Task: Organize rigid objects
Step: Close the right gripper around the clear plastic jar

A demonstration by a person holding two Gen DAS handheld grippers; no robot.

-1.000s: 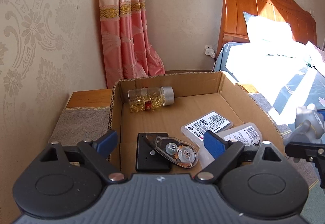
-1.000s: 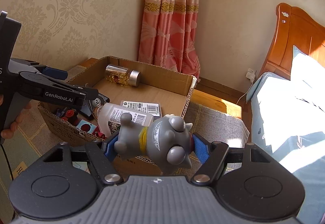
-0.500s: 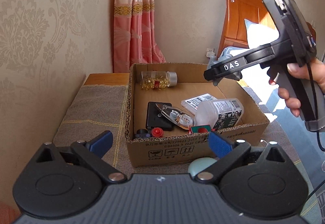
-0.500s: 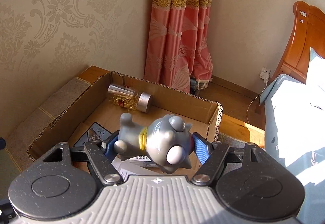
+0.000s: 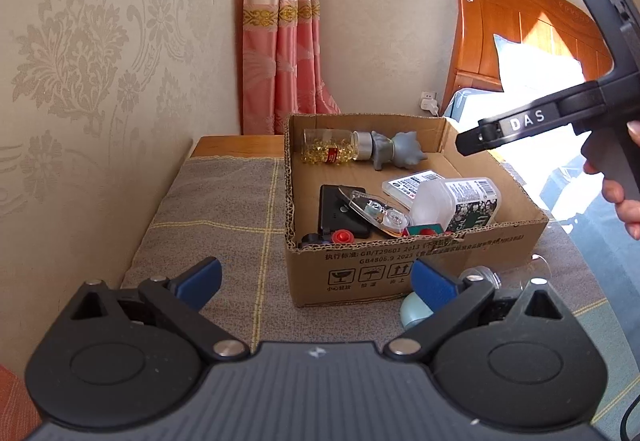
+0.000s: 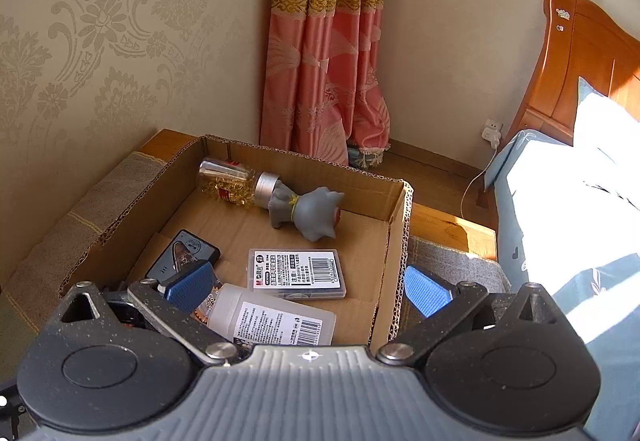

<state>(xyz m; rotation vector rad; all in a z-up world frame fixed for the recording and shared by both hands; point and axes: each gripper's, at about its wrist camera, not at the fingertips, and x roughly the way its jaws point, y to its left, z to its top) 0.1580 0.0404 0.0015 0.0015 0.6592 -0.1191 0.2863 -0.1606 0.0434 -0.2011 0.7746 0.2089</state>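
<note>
the grey cat figurine lies on its side at the far wall of the cardboard box, touching the capsule bottle; a nudge there could roll the bottle. nearer in the box: a lead case and a white bottle. right gripper jaws opening, empty. left gripper spread, empty, before the box.
</note>
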